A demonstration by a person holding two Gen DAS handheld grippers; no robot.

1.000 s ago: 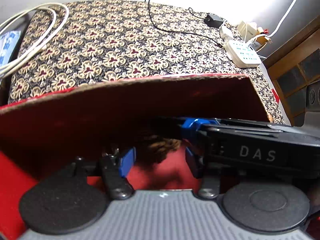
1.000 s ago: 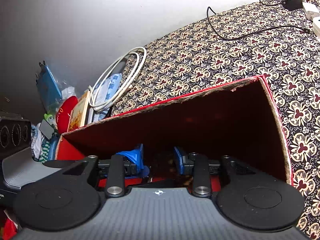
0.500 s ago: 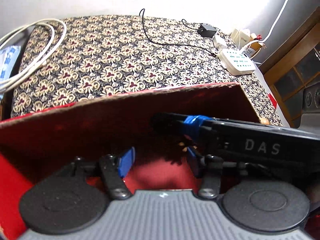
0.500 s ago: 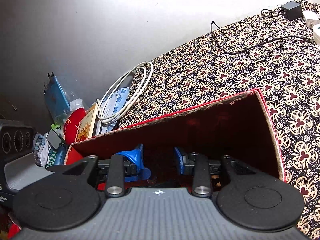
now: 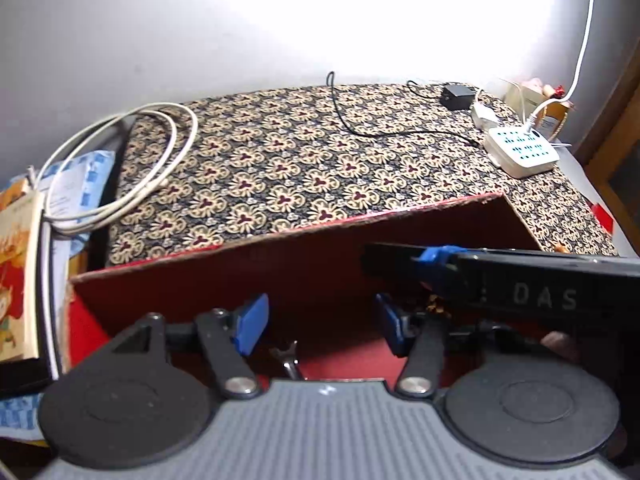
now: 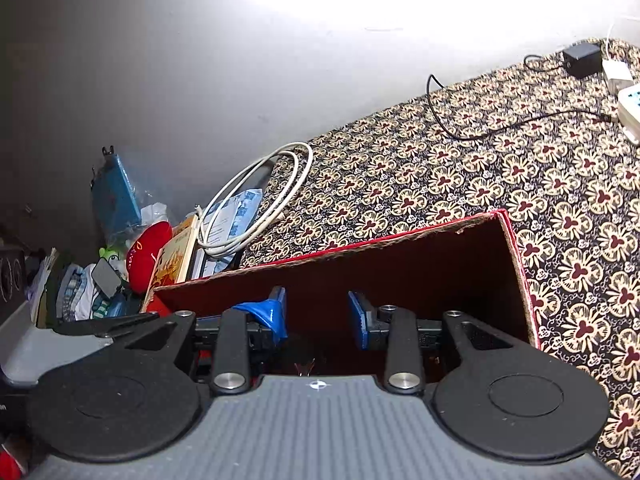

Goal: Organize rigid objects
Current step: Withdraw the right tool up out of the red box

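Observation:
A red cardboard box (image 5: 304,248) stands open on a patterned cloth (image 5: 304,160); it also shows in the right wrist view (image 6: 400,264). My left gripper (image 5: 320,324) is open and empty above the box's inside. A small metal wrench (image 5: 289,358) lies on the red box floor just below it. My right gripper (image 6: 318,318) is open and empty over the same box; its black body marked DAS (image 5: 520,288) crosses the left wrist view on the right. The box's contents are mostly hidden.
A coiled white cable (image 5: 120,168) and books (image 5: 18,280) lie left of the box. A black adapter (image 5: 458,96) with cord and a white power strip (image 5: 522,152) sit at the far right. Clutter (image 6: 120,264) is piled at the left wall.
Both grippers have risen and pulled back from inside the box, so more cloth and wall show. The dark patterned object seen low in the box is out of sight; a wrench shows.

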